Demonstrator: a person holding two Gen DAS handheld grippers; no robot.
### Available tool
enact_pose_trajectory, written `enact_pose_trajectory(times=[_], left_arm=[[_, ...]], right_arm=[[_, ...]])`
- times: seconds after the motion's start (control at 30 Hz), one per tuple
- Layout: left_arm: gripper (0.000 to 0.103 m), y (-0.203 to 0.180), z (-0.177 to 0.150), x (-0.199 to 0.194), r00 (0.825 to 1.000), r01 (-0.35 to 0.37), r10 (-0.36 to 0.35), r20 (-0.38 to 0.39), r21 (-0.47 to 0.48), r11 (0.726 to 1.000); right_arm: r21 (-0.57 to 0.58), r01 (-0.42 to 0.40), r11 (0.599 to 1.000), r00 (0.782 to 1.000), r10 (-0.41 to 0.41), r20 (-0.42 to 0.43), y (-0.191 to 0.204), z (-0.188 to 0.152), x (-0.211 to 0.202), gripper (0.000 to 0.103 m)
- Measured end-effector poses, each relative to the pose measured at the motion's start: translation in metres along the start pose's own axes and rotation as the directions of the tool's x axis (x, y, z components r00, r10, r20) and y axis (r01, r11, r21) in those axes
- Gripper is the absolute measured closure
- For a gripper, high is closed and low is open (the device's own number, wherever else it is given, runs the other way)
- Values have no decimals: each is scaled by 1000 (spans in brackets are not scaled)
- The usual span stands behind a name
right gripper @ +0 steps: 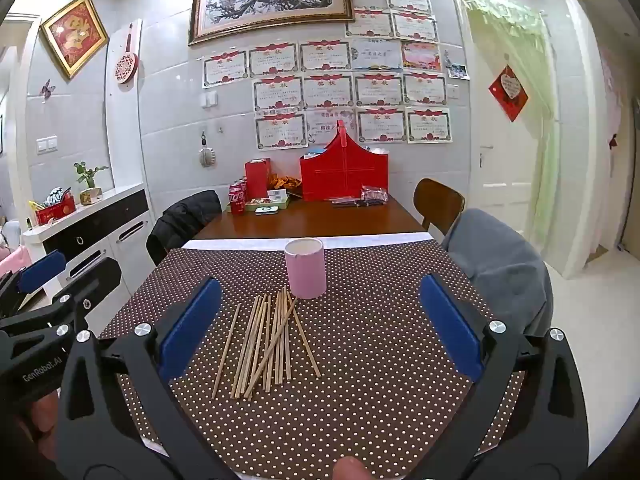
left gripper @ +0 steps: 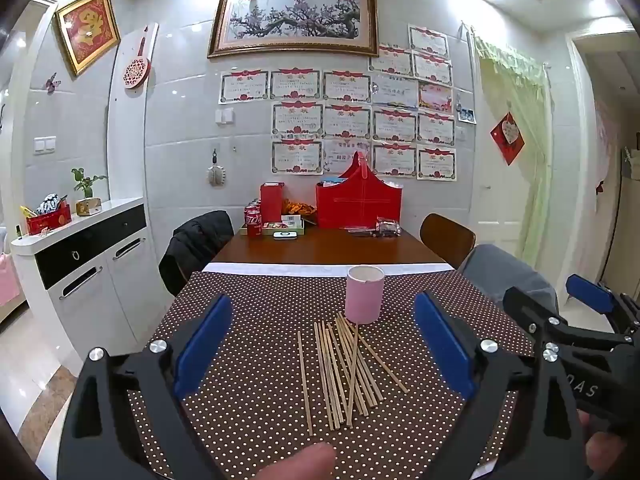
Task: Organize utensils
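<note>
Dotted cloth (left gripper: 256,292) bears chopsticks (left gripper: 344,368); pink cup (left gripper: 364,294) just behind.

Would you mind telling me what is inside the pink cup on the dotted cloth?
Only the pink cup's pale inner wall near the rim shows; its bottom is hidden by the near wall. No sticks rise above the rim. The chopsticks lie on the cloth in front.

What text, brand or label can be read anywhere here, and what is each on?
"GenRobot.AI": body of the left tongs.
"OAS", partly cut off: body of the right tongs.
Certificates: red headings and print too small to read.
Red cans: white script blurred.
Pink cup, chopsticks: no text.
</note>
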State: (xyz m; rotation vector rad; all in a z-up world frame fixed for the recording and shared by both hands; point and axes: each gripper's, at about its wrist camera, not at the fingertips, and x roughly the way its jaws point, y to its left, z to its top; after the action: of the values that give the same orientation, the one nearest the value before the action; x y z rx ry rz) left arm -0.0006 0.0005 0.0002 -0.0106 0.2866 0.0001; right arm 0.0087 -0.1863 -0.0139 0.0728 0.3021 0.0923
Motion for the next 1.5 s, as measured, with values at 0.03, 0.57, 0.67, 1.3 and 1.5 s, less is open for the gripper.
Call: enact_pose_trajectory(times=[0.03,0.57,0.67,1.3,1.5], left_arm=[[12,0,0,0,1000,0,0,-2,0,1000],[12,-4,1,3,1000,-3,3,-4,8,1000],[12,0,4,1,1000,-3,3,-3,8,1000],[12,5,13,-3,1000,-15,15,0,7,1000],[12,5,10,-2,1000,-16,16,1,8,1000]], right_arm=[[-2,0,1000,1000,0,3,0,0,0,6],[1,1,1000,1000,-2,6,0,3,-3,6],[2,4,1000,1000,-4,9,0,5,-5,6],[-10,1,1000,1000,-1,12,7,7,-2,6],[-13,0,1000,1000,0,11,6,7,0,6]])
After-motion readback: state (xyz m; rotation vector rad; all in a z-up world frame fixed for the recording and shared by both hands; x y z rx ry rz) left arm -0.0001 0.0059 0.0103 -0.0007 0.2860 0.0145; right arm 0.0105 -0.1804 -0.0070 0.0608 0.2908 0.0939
